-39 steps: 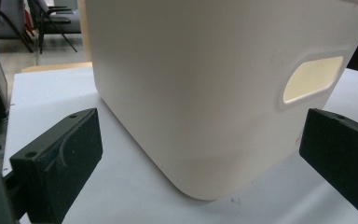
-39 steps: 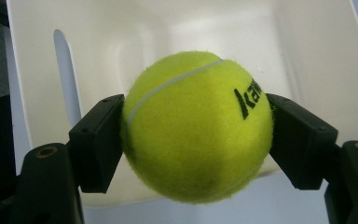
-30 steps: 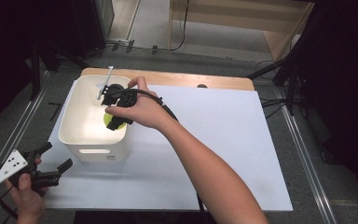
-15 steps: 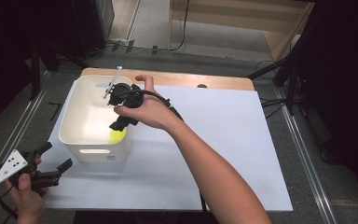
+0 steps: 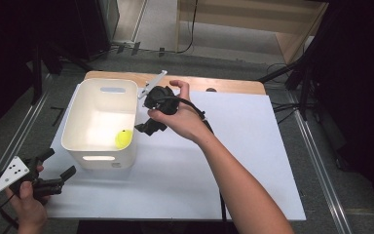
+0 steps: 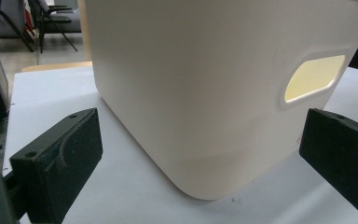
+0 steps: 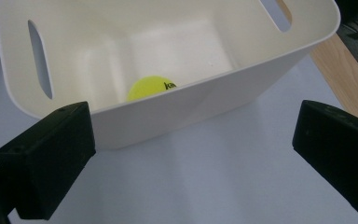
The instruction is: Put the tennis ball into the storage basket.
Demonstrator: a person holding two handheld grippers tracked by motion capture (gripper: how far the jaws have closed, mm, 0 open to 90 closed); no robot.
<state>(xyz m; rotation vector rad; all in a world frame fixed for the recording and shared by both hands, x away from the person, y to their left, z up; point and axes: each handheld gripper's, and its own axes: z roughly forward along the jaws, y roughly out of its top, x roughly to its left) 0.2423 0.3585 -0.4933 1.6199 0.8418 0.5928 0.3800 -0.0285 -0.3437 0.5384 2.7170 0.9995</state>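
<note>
A yellow tennis ball lies loose on the floor of the white bin, near its front right corner. My right gripper hovers just outside the bin's right wall. Its jaws have just been opening and stand wide with nothing between them. At the table's front left, my left gripper is open and empty. It points at the bin's outer corner from a short way off.
The bin stands on a white sheet that covers most of the wooden table. Metal rails run along both sides of the table, and dark stands and cables lie on the floor behind it.
A second ago the right gripper held the ball over the bin. The ball now lies in the bin, and the right hand has moved rightward past the bin's rim with its jaws apart. The left hand stayed put.
</note>
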